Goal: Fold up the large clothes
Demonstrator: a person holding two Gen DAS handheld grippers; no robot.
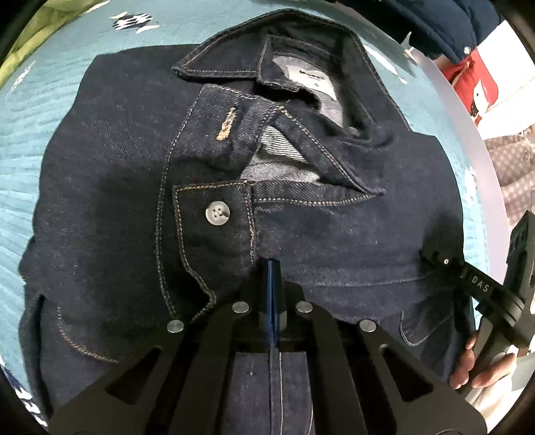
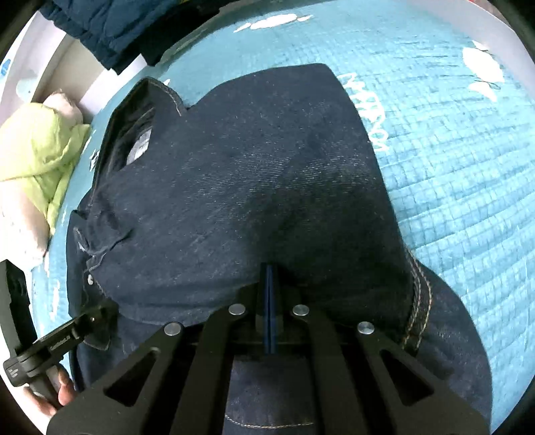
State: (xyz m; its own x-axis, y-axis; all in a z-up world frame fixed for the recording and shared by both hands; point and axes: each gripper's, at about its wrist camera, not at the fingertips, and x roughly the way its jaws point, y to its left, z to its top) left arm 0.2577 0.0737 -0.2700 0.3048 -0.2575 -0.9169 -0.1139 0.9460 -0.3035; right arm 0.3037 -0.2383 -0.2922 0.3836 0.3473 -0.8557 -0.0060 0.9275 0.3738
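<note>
**Both grippers down on the near hem of the denim jacket**

Closest to you, the left gripper [image 1: 272,267] has its blue fingers pressed together with no gap. They sit on the near edge of the denim jacket [image 1: 133,167], just below the placket button [image 1: 217,213]. Whether any cloth is caught between them, you cannot tell. The right gripper [image 2: 269,269] is the same: fingers closed flat on dark denim near the hem, grip unconfirmed.

The jacket lies front-up on the turquoise quilted bedspread [image 2: 451,150], collar [image 1: 234,60] at the far end, already narrowed.

You seem to be at the bottom-to-top fold. Next, check that each pinch really holds fabric. Then lift both corners evenly and carry them toward the collar, keeping the hem straight.

Beyond the bed lie a lime-green garment [image 2: 40,147] and dark blue quilted clothing [image 2: 110,26].
</note>
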